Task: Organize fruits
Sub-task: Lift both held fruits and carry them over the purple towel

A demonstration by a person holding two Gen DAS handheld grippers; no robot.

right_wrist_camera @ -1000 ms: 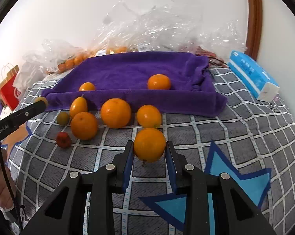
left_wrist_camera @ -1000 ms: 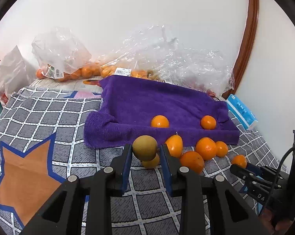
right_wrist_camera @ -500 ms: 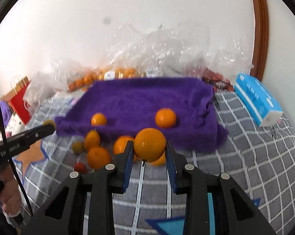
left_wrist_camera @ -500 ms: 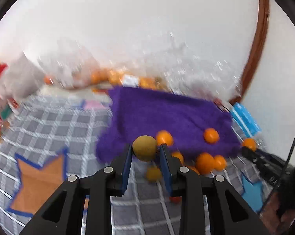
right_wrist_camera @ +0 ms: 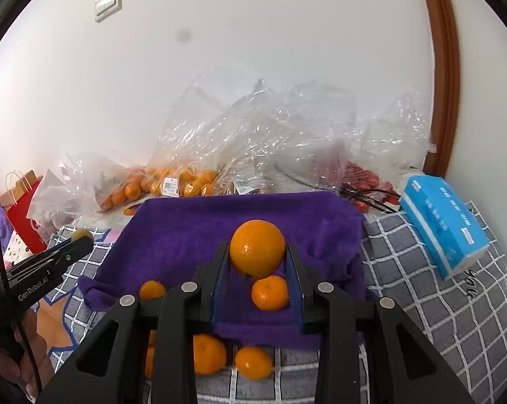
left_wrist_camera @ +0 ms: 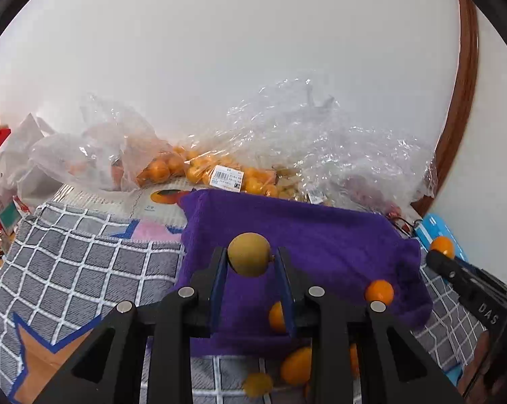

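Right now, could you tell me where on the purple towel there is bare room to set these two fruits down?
The purple towel is bare across its back and left, up to the plastic bags. Its front strip holds two small oranges. Below its front edge, loose fruit crowds the checked cloth.

A home, likely a bedroom or living room. Plain white wall (right_wrist_camera: 253, 67) with a light switch (right_wrist_camera: 108, 3) at 11 o'clock in the right view; curved brown wood trim (right_wrist_camera: 445, 84) at 2 o'clock. Soft surface under a grey checked blanket (right_wrist_camera: 438, 303) with star patches, purple towel (right_wrist_camera: 193, 229) laid on it. Shop bags (right_wrist_camera: 220, 141) of fruit with price labels heaped along the wall at 12 o'clock. Blue tissue pack (right_wrist_camera: 442, 222) at 3 o'clock; red paper bag (right_wrist_camera: 24, 215) at 9 o'clock.
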